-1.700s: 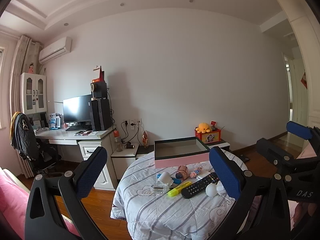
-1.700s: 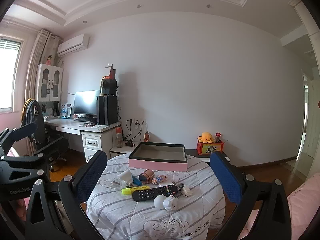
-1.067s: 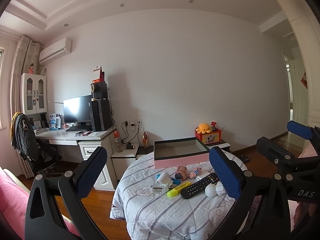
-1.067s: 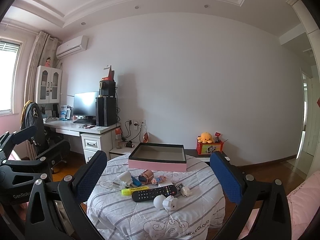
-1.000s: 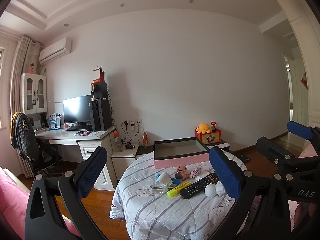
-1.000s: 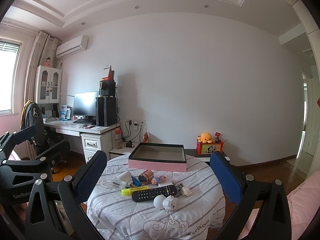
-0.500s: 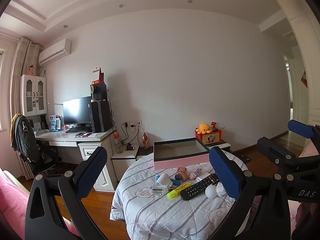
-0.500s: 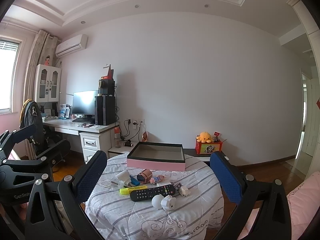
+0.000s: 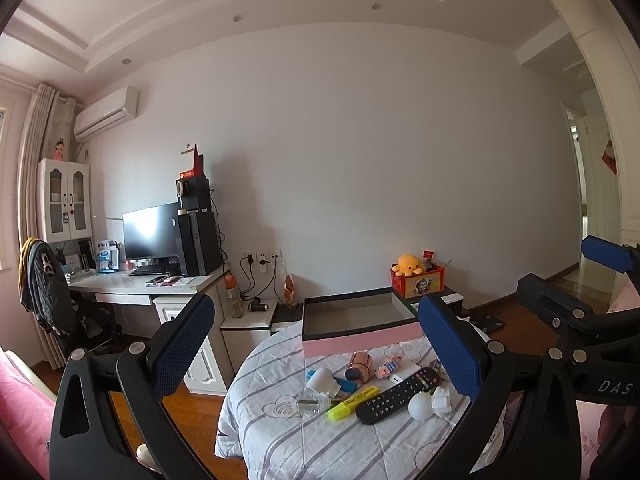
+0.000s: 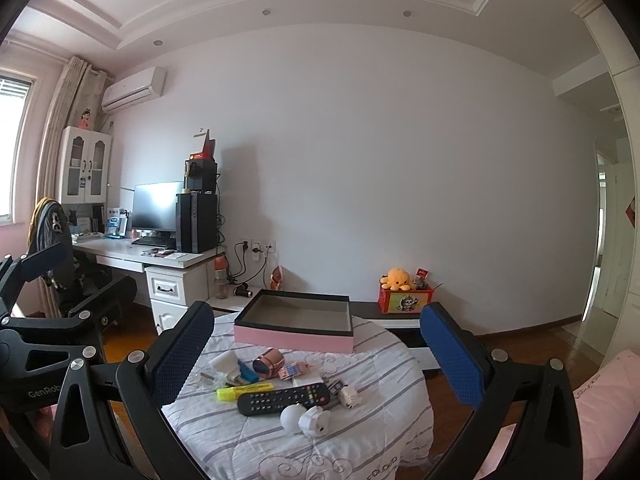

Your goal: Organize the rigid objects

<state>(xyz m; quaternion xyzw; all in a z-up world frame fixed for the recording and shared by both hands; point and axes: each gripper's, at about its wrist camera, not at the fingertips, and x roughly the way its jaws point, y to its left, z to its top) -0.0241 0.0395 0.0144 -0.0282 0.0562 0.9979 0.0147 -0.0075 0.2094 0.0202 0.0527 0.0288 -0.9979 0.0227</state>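
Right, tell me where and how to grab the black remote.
Probably from above, across the narrow middle of the black remote. It lies flat, long axis running left-right, yellow highlighter close along its far-left side, white ball near its front edge, so close the fingers carefully between those neighbours.

White desk (image 10: 160, 258) with dark monitor (image 10: 154, 206) and black computer tower (image 10: 197, 222) at left, air conditioner (image 10: 134, 88) high on wall, yellow octopus toy (image 10: 397, 278) on red box (image 10: 404, 300).
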